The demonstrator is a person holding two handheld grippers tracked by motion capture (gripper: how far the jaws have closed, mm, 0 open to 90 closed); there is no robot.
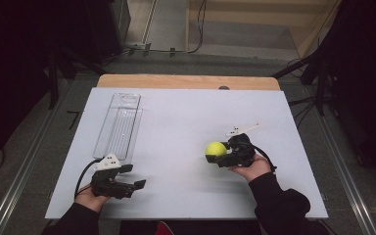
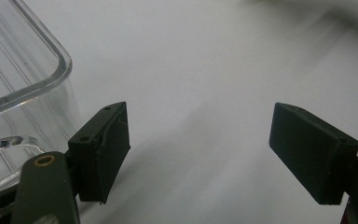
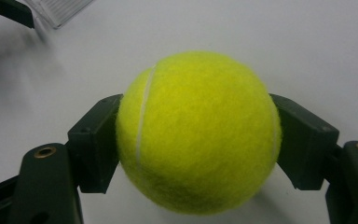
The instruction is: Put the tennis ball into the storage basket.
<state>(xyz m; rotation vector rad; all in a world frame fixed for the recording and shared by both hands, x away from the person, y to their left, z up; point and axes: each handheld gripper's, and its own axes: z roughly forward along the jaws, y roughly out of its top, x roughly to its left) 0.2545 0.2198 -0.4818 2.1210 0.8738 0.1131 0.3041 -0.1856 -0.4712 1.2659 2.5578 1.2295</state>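
A yellow tennis ball (image 1: 216, 148) sits between the jaws of my right gripper (image 1: 214, 155), right of the table's middle. In the right gripper view both black pads (image 3: 93, 149) press on the sides of the tennis ball (image 3: 198, 130), so the right gripper (image 3: 198, 144) is shut on it. My left gripper (image 1: 133, 177) rests near the table's front left edge, pointing right. In the left gripper view the left gripper (image 2: 205, 154) is open, with bare white table between its pads (image 2: 105, 149).
A long clear plastic tray (image 1: 119, 125) lies at the table's left, running away from me; its rounded corner (image 2: 51, 60) stands just left of the left gripper's jaws. The white board (image 1: 176, 112) covers a wooden table. Dark stands and cables surround it.
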